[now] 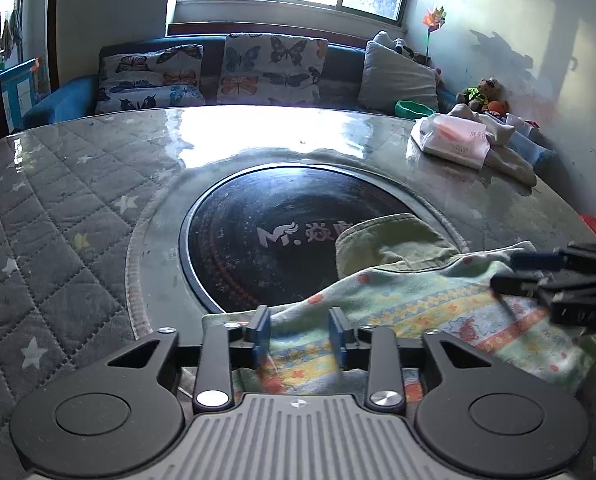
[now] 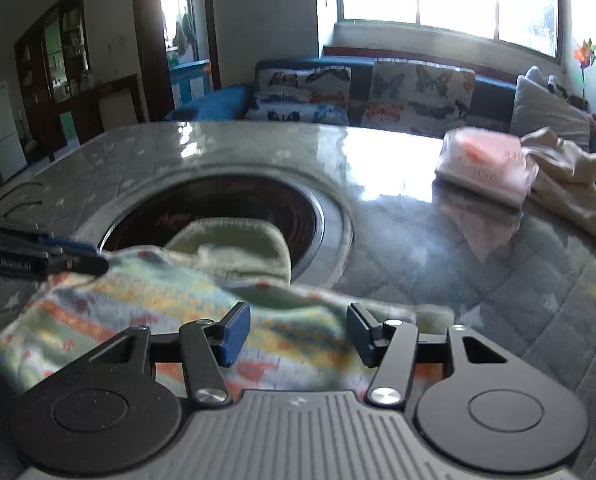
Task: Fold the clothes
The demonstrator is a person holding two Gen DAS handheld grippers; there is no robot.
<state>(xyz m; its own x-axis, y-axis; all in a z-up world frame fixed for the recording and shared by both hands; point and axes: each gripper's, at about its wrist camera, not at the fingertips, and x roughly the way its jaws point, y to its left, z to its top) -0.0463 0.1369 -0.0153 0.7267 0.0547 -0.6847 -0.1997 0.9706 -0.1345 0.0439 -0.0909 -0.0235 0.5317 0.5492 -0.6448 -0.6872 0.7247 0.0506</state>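
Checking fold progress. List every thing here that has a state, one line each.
Patterned garment: lying flat on the table, partly over the dark round plate.
Left gripper: open, cloth beneath the jaws.
Right gripper: open, over the garment.
Beige cloth: crumpled, unfolded.
Plastic packet: lying flat beside the beige cloth.

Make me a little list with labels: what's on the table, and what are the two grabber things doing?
garment: colourful patterned cloth with a green part, lying partly over the black round plate
table: grey quilted cover with stars
far corner: wrapped pink packet on a beige cloth
left gripper: fingers apart, above the garment
right gripper: fingers apart, above the garment
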